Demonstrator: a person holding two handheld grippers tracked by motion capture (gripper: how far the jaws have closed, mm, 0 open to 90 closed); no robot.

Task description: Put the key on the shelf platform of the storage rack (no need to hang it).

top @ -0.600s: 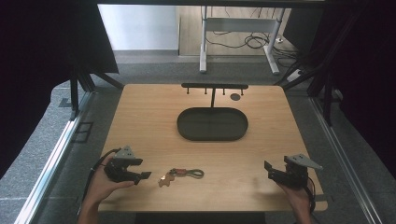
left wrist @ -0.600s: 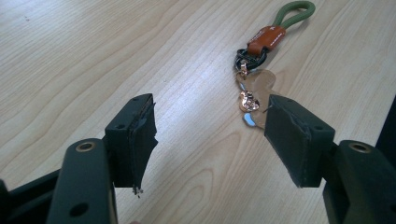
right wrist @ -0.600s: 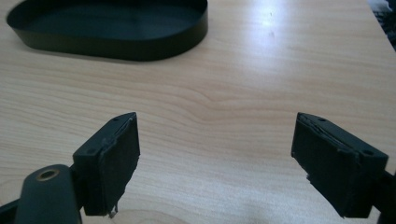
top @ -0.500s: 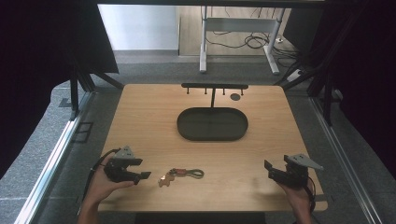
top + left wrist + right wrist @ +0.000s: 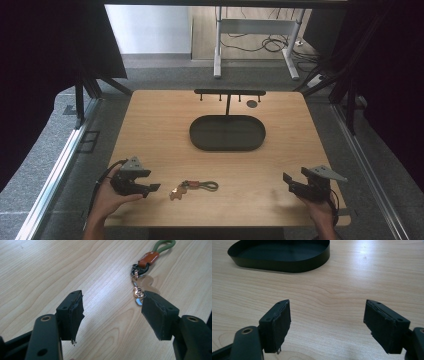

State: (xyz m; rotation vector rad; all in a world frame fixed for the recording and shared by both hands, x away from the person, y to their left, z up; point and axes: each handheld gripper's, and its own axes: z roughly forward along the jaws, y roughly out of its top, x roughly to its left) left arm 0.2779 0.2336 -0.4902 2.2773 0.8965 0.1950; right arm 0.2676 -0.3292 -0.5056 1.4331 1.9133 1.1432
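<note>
A keychain point(image 5: 194, 187) with a green cord loop, an orange tag and small metal charms lies on the wooden table point(image 5: 150, 130) near its front edge. In the left gripper view the keychain point(image 5: 145, 267) lies just beyond the tips, its charms close to the right-hand jaw. My left gripper point(image 5: 152, 189) is open, a short way left of the keychain, nothing between its jaws point(image 5: 112, 310). My right gripper point(image 5: 287, 180) rests open at the front right, empty point(image 5: 327, 322), pointing toward the black oval tray point(image 5: 287, 263).
The black oval tray point(image 5: 200, 142) sits at the table's middle, with a low black rack of pegs point(image 5: 229, 93) and a small dark disc point(image 5: 252, 104) behind it. Bare wood lies between the grippers. Metal rails run along both table sides.
</note>
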